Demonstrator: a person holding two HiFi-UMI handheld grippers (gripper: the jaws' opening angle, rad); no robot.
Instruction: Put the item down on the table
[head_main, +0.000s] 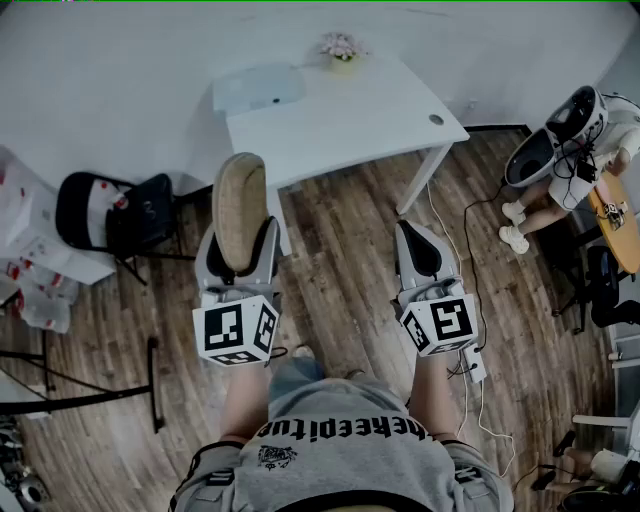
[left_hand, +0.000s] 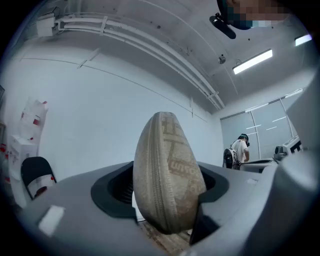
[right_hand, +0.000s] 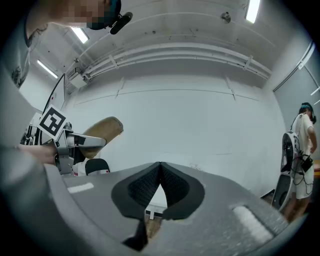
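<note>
Fingers of the left gripper (left_hand: 165, 200) stand wide and clamp a beige woven pouch (left_hand: 167, 175) by its lower end, one pad on each flat side. The pouch stands nearly upright between them, its free end rising well past the fingertips. A zip runs up the narrow edge that faces the gripper's camera and looks closed, so nothing inside can be seen; woven lettering on one side is too unclear to read.

In the head view the pouch is in the air over the wooden floor (head_main: 340, 250), just short of the near edge of the white table (head_main: 370, 110) and not touching it. The right gripper (right_hand: 160, 172) is level with the left one, also short of the table, toward its right end; its fingers are pressed together with nothing between them.

On the table, at the far edge, a small pot (head_main: 342, 50) holds pale pink flowers. A pale flat item (head_main: 258, 88) lies at the table's far left corner. A black folding chair (head_main: 110, 215) stands left of the table, by the wall. Another person (head_main: 570, 170) sits well to the right of the table.
</note>
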